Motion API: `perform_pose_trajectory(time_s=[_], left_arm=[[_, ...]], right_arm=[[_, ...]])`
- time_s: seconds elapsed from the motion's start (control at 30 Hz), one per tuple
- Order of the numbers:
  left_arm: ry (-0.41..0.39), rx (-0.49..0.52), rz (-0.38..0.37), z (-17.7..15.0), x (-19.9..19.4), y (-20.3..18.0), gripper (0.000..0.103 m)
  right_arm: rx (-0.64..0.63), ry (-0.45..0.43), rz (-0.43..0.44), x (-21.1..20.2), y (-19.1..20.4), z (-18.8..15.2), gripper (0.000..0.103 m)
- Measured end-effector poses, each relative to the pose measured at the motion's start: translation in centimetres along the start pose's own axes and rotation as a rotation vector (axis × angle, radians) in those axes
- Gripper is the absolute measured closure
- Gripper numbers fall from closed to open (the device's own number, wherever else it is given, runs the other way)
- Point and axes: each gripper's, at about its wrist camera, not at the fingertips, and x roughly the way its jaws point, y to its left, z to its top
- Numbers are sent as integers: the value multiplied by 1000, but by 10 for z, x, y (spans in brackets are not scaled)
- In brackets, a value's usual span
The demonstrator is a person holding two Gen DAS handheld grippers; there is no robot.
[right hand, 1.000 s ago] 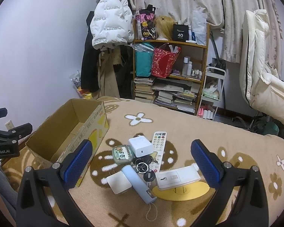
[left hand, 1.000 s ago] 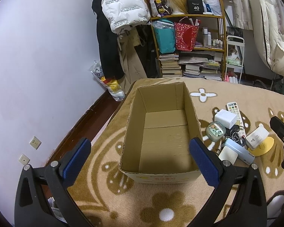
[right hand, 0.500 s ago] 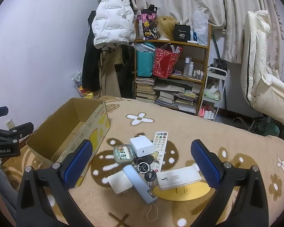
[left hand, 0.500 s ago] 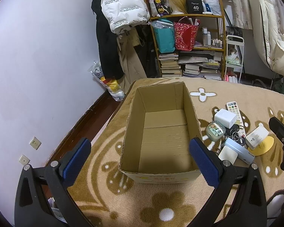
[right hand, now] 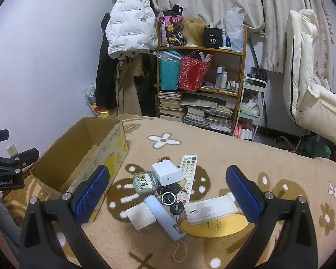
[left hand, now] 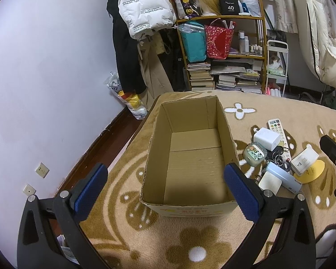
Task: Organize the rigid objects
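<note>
We hold the left gripper (left hand: 165,183), fingers apart, over the empty cardboard box (left hand: 191,157) at frame centre, while our right gripper (right hand: 168,192), also spread, frames the pile around the white charger (right hand: 166,173), ready to pick.

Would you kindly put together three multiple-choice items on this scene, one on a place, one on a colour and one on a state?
1. Where does the pile of small things lie relative to the cardboard box?
A. inside it
B. beside it on the blanket
C. on the bookshelf

2. What colour is the flat disc under the white rectangular device?
A. yellow
B. red
C. green

3. How is the right gripper?
A. shut on the remote control
B. shut on nothing
C. open, holding nothing

Answers:
1 B, the box is bare inside and the pile sits on the blanket next to it.
2 A, a yellow rim shows beneath the device.
3 C, its blue pads stand wide apart above the pile.
</note>
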Motion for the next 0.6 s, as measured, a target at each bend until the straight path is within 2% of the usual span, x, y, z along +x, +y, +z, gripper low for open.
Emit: perform_pose_trajectory(time_s=[0.6], left_arm=[[20, 20, -18, 7, 8, 0, 0]], right_arm=[[22, 35, 1, 6, -8, -3, 0]])
